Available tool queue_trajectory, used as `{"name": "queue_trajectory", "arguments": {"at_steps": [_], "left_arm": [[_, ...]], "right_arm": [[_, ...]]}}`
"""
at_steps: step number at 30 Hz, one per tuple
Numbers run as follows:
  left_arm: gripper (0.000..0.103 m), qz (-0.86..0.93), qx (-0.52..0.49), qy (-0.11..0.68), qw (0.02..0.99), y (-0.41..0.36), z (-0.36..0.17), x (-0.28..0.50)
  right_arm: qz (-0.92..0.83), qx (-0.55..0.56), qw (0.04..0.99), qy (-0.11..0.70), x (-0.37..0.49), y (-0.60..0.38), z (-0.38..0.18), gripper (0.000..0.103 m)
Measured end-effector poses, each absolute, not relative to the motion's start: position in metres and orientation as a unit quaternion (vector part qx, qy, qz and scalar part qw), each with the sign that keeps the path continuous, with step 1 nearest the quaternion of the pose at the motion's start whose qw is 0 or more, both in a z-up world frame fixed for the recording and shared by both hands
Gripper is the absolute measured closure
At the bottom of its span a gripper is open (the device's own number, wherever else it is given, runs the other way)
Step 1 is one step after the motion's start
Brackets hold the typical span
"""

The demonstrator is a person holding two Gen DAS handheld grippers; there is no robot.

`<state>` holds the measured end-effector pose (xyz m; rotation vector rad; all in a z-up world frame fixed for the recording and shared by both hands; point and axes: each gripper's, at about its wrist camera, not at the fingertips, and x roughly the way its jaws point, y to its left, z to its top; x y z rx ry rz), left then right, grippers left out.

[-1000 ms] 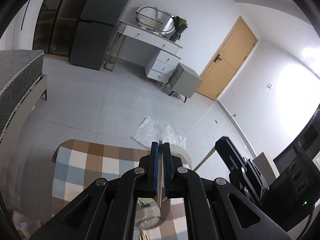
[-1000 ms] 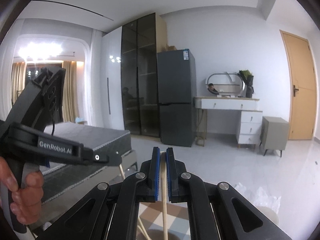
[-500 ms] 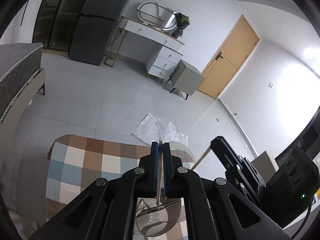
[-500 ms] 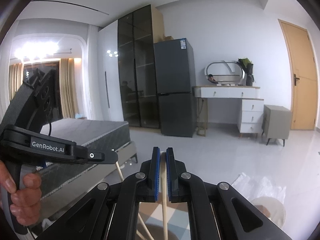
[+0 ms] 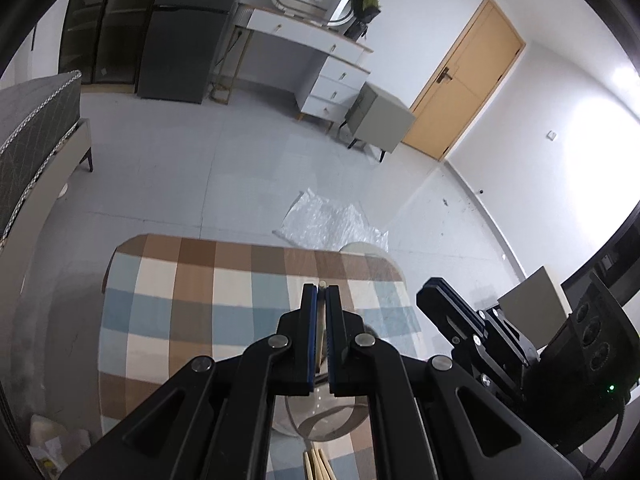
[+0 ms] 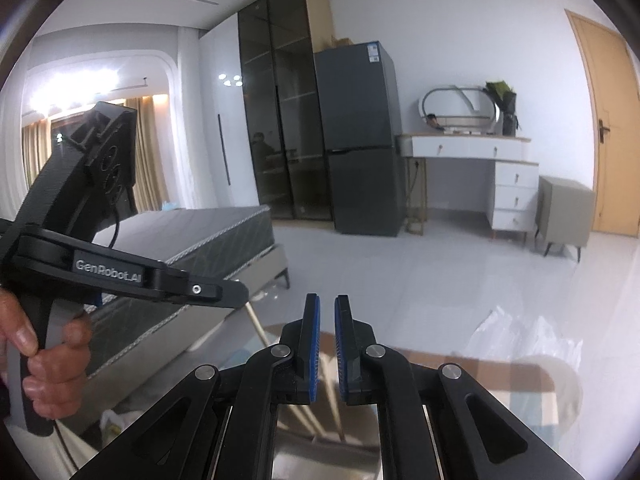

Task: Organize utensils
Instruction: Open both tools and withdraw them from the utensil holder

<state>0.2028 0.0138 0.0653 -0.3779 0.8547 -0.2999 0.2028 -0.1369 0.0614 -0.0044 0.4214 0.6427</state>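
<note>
Chopstick, pale wood (image 5: 321,336), pinched upright between the blue-padded fingers of the left gripper (image 5: 321,344), its tip poking just above the pads. Jaws nearly closed on it. Directly below sits a clear glass jar (image 5: 320,416) on the table with the brown, blue and cream checked cloth (image 5: 180,300); the stick's lower end runs down toward the jar mouth. More pale wooden chopsticks (image 5: 316,466) lie at the bottom edge near the jar.

Right gripper (image 6: 327,350): blue pads slightly parted, nothing between them. Thin wooden sticks (image 6: 316,408) visible below and behind its fingers, leaning, not touched by the pads. Right wrist view also shows the left gripper body with the person's left hand (image 6: 44,364) wrapped on its handle.

Past the table edge: crumpled clear plastic wrap (image 5: 332,224) on the grey tiled floor. Farther back, grey bed (image 6: 192,236), dark fridge (image 6: 360,140), white dressing table with oval mirror (image 6: 468,148), wooden door (image 5: 464,80).
</note>
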Motion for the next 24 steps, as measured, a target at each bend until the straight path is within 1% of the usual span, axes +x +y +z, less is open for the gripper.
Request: {"name": "queue_trajectory", "arguments": {"at_steps": [3,4,6,8,9,10,11,13,15,16,17,21,23,24], "left_arm": [[0.103,-0.142,-0.173,0.424,0.878,0.009,0.065,0.199],[0.102,-0.139,-0.17,0.427,0.877,0.009,0.066,0.197],[0.089,-0.13,-0.168,0.43,0.877,0.01,0.068,0.191],[0.06,-0.118,-0.167,0.424,0.882,0.012,0.071,0.183],[0.053,-0.103,-0.165,0.419,0.887,0.014,0.075,0.176],[0.044,-0.094,-0.163,0.416,0.89,0.015,0.076,0.172],[0.042,-0.087,-0.16,0.412,0.893,0.016,0.078,0.166],[0.041,-0.077,-0.148,0.4,0.901,0.014,0.084,0.154],[0.033,-0.062,-0.132,0.391,0.909,0.011,0.09,0.141],[0.028,-0.054,-0.124,0.386,0.913,0.009,0.095,0.132],[0.026,-0.048,-0.12,0.38,0.916,0.009,0.096,0.127],[0.022,-0.031,-0.099,0.36,0.927,0.003,0.104,0.103],[0.02,-0.029,-0.093,0.352,0.931,0.0,0.108,0.091],[0.019,-0.028,-0.09,0.351,0.932,-0.001,0.108,0.087]], "right_arm": [[0.308,0.003,0.928,0.211,0.196,-0.145,0.063,0.095],[0.304,0.007,0.928,0.214,0.194,-0.148,0.064,0.094],[0.297,0.013,0.93,0.218,0.188,-0.156,0.066,0.086],[0.291,0.02,0.931,0.219,0.178,-0.164,0.069,0.074],[0.287,0.024,0.932,0.221,0.171,-0.169,0.072,0.07],[0.285,0.03,0.932,0.221,0.166,-0.172,0.074,0.063],[0.285,0.036,0.932,0.219,0.16,-0.176,0.076,0.057],[0.281,0.041,0.934,0.216,0.149,-0.179,0.081,0.053],[0.275,0.048,0.937,0.212,0.133,-0.184,0.089,0.047],[0.275,0.053,0.937,0.209,0.126,-0.187,0.092,0.042],[0.274,0.057,0.938,0.204,0.119,-0.189,0.095,0.037],[0.266,0.065,0.943,0.19,0.09,-0.195,0.106,0.027],[0.263,0.069,0.944,0.184,0.079,-0.197,0.111,0.019],[0.262,0.07,0.945,0.182,0.074,-0.198,0.111,0.018]]}}
